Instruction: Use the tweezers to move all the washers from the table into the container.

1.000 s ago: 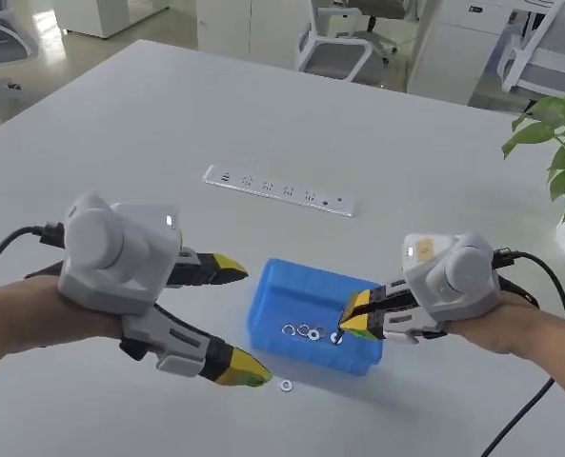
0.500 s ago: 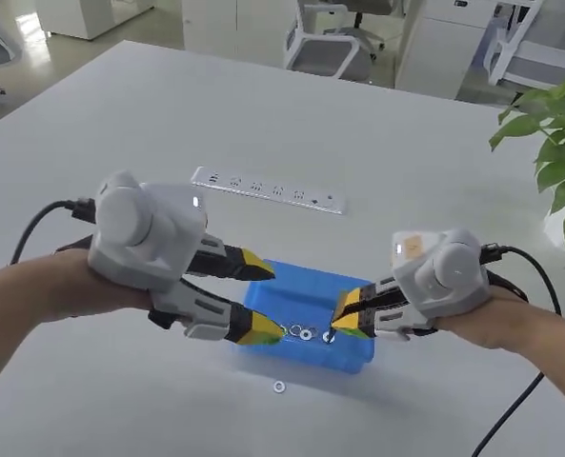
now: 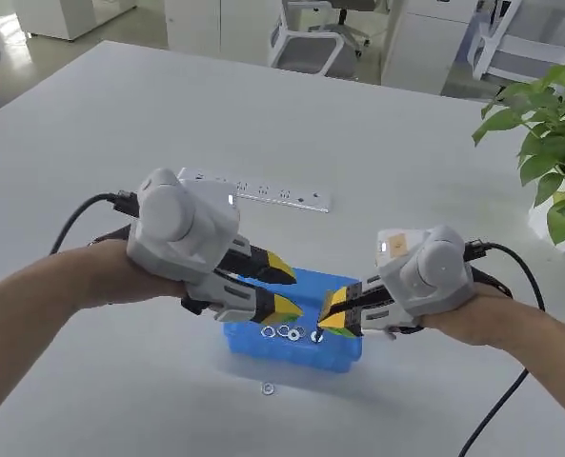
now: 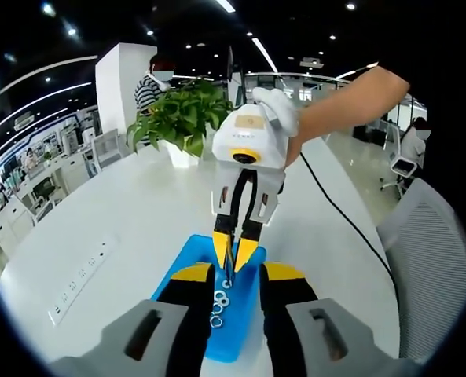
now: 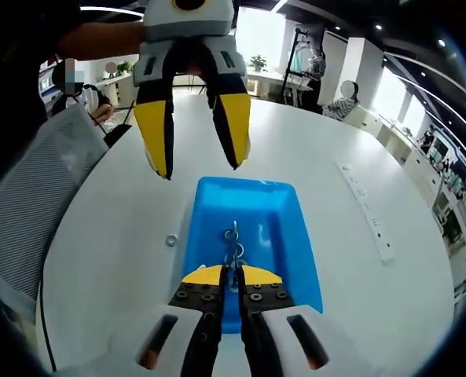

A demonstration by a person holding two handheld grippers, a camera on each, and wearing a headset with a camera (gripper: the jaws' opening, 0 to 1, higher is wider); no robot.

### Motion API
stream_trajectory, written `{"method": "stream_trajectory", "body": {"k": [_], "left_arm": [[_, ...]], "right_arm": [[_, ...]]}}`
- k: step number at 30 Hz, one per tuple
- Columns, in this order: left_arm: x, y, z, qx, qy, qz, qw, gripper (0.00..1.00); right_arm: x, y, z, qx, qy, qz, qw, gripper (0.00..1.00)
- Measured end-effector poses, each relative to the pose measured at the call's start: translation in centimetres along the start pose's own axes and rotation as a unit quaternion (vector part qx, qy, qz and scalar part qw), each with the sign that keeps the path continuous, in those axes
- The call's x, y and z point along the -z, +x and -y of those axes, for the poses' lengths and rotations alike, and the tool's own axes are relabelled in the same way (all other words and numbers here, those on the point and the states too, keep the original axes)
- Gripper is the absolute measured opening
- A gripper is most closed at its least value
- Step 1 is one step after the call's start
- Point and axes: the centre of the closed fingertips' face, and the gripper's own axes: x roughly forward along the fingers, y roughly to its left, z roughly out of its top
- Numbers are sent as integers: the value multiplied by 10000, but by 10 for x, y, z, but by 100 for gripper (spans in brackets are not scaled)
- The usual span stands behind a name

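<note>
Right gripper point(image 3: 332, 317) sits just right of centre in the head view, jaws pinched tight on the tweezers point(image 4: 228, 269). The tips dip into the blue container point(image 3: 311, 354). Left gripper point(image 3: 285, 288) hovers over the container's left end, jaws spread wide and holding nothing. A few washers point(image 3: 287, 332) lie in the container, and one washer point(image 3: 268, 387) sits on the table point(image 3: 91, 114) just below its near wall. A power strip point(image 3: 253, 190) lies higher up the frame.
</note>
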Motion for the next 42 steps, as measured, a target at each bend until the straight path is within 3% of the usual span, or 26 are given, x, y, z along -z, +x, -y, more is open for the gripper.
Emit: {"method": "stream_trajectory", "body": {"k": [17,29,42], "left_arm": [[-11,29,-3,242,406,-129,9988,13],[-7,37,-4,304,614,-260,9973,6],[-10,43,-2,368,615,-268,9971,5]], "right_arm": [[1,-1,-1,-19,-62,-34,10000,7],[2,-1,-3,-50,-123,-78,9999,7],[6,-1,-3,-66,-227,-257,9994,11]]}}
